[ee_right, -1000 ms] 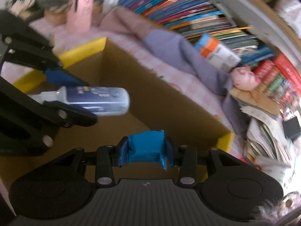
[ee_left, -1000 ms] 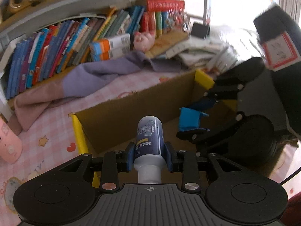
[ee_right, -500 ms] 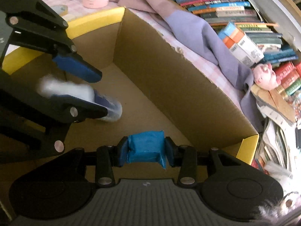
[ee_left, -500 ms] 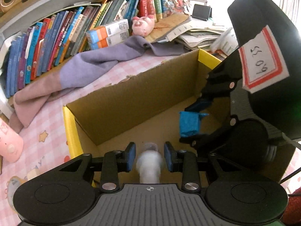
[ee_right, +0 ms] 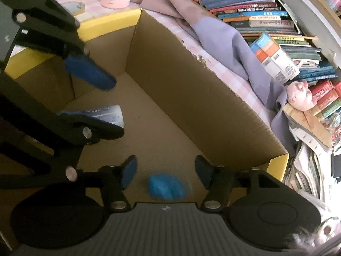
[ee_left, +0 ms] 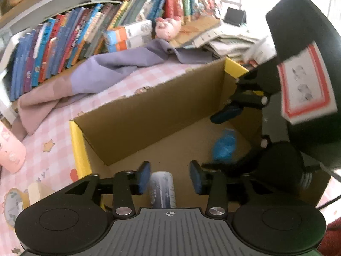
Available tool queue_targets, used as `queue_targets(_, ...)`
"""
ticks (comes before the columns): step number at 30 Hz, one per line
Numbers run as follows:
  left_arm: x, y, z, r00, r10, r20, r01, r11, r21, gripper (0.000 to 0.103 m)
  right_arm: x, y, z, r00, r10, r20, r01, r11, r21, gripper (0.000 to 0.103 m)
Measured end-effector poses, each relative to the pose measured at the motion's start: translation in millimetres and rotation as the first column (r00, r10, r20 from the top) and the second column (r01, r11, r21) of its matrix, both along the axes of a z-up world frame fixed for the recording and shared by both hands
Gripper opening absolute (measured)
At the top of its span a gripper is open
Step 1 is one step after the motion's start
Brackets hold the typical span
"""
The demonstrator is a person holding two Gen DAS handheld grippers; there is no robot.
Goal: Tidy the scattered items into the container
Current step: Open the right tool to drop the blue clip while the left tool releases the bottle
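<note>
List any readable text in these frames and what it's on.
Nothing reads cleanly.
Red-bordered label: two dark marks, blurred.
Bottle: print too small.
Book spines: Chinese titles, too small to read.

Home room, crammed bookshelf (ee_left: 85, 36), pink checked tablecloth (ee_left: 53, 132), plush pig (ee_right: 300, 95)

Over the brown cardboard box (ee_right: 191, 98), the right gripper (ee_right: 165, 169) has just spread its jaws; the crumpled blue packet (ee_right: 166, 186) lies loose between them.
</note>
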State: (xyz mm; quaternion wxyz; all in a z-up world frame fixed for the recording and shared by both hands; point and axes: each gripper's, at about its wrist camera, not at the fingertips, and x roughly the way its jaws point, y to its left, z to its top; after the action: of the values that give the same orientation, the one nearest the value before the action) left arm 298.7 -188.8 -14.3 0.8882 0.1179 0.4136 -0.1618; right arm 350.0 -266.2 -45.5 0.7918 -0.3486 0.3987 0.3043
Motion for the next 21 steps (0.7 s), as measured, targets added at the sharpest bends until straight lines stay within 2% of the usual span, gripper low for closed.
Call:
queue_targets(4, -9.1, 9.9, 8.2, 0.997, 0.049, 0.061, -0.048, 0.999, -0.014, 0.065, -3.8, -5.6, 9.5, 0.999, -0.009, 0.044, 0.006, 0.998, 0.056, 0.070)
queue_targets(9, -24.6, 21.5, 22.6, 0.990, 0.061, 0.125, -0.054, 0.997, -0.060, 0.080, -8.1, -18.1, 24.4, 0.996, -0.060, 0.065, 0.052, 0.991, 0.126, 0.070)
queue_targets(15, -44.8, 26.7, 39.6, 0.979, 0.084, 0.188, -0.067, 0.993, -0.095, 0.085, -25.6, -33.1, 48.9, 0.985, -0.142, 0.095, 0.118, 0.969, 0.219, 0.074)
queue_targets(21, -69.9, 39.8, 53.3, 0.955, 0.168, 0.243, -0.130, 0.977, -0.167, 0.085, -45.9, -44.5, 70.4, 0.963, -0.241, 0.117, 0.192, 0.925, 0.329, 0.078)
